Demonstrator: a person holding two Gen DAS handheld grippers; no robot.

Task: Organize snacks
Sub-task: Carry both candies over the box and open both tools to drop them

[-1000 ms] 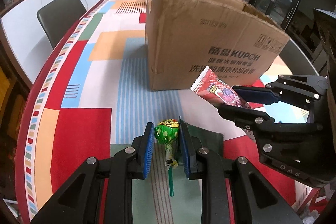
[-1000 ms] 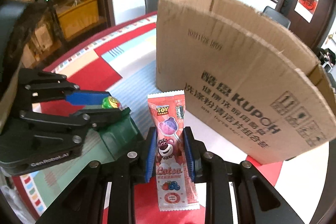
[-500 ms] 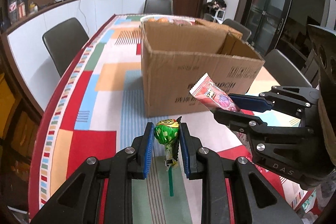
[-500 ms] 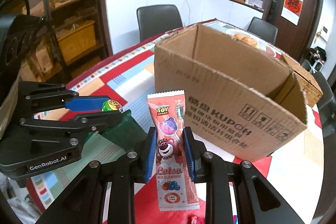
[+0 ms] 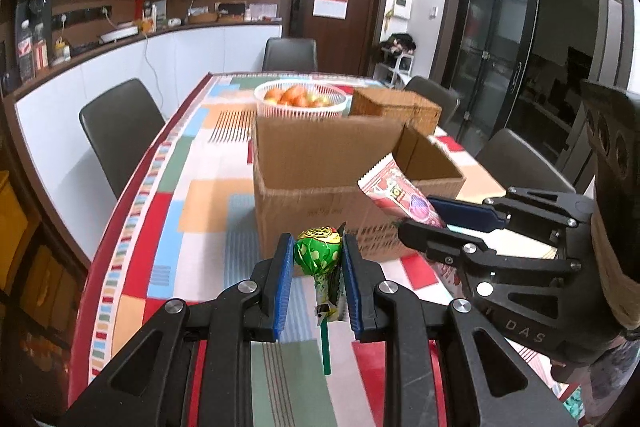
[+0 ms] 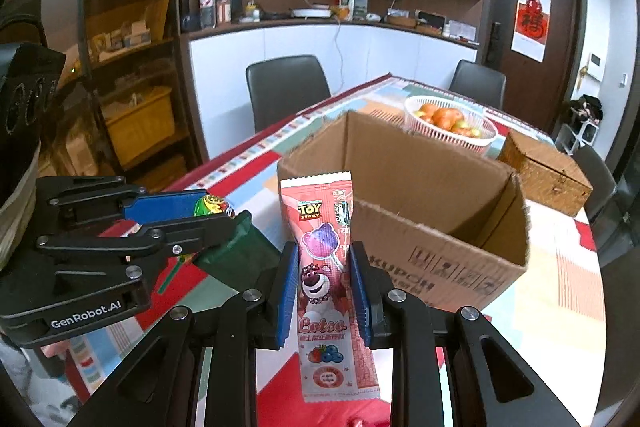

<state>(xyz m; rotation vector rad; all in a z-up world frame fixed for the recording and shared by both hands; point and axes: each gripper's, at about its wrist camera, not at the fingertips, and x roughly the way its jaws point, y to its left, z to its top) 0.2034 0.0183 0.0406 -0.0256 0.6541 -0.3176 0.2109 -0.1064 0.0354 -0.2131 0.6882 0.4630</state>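
My left gripper [image 5: 316,255] is shut on a green lollipop [image 5: 318,253] with its stick hanging down. It also shows in the right wrist view [image 6: 212,205]. My right gripper [image 6: 324,267] is shut on a pink Lotso lollipop packet [image 6: 320,267], which also shows in the left wrist view [image 5: 400,197]. Both are held in the air in front of an open brown cardboard box [image 5: 320,187], level with its rim. The box [image 6: 440,227] looks empty in the part of the inside that shows.
A white basket of fruit [image 5: 300,99] and a woven brown box [image 5: 396,107] stand behind the cardboard box on the colourful tablecloth [image 5: 160,211]. Dark chairs [image 5: 116,123] stand around the table. A green packet [image 6: 236,251] lies on the table under my left gripper.
Both grippers have risen with their snacks from table level to about the box's rim, so the open top of the box now shows.
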